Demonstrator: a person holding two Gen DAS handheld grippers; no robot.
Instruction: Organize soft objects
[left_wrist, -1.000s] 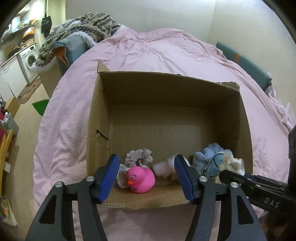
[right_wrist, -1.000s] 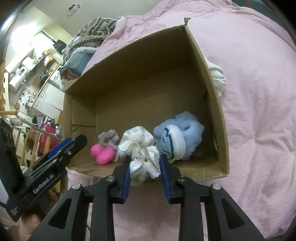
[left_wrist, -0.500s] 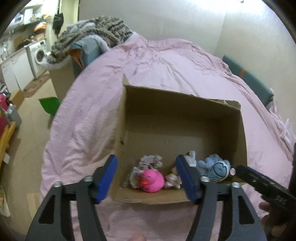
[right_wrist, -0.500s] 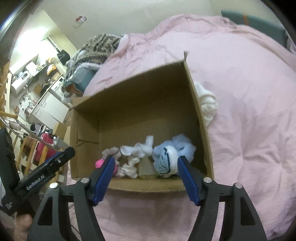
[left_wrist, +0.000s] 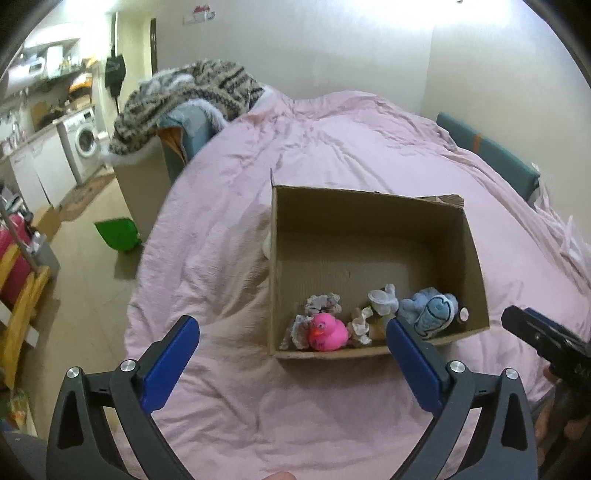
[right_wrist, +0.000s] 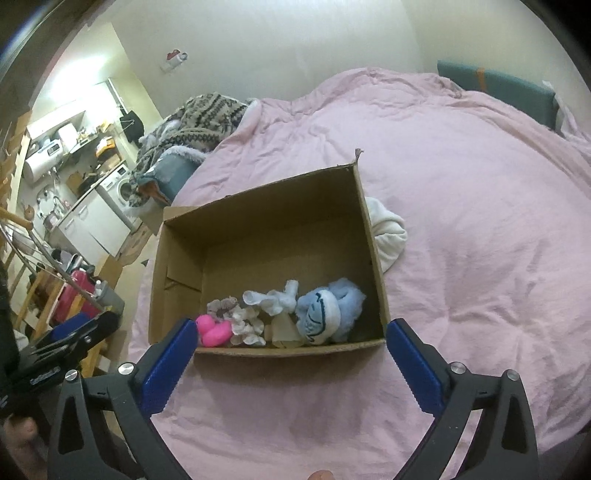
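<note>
Both hand-held grippers — left (left_wrist: 291, 336), right (right_wrist: 290, 338) — hung released, empty. In the cardboard box (right_wrist: 258, 206) on the bed (right_wrist: 461, 184) lay soft toys; a white bundle (right_wrist: 388, 232) outside looked light, squashable — pinch a fold.

Both fisheye views: dim, warm indoor light, slightly soft overall — no crisp detail anywhere. Brightest patch is the kitchen area (right_wrist: 85, 122) far left of the cardboard box (right_wrist: 258, 206), blown out to near white in the right wrist view. Box interior sits in shadow; its near wall darkens the soft items at the bottom. Pink bedspread (left_wrist: 332, 147) around the box is evenly lit, creases show soft low-contrast shading. Heavy barrel distortion — walls behind the box bow, black vignette fills the corners. The green bin (left_wrist: 118, 234) on the floor left of the box is smeared. Faint colour fringing along the lens rim.
</note>
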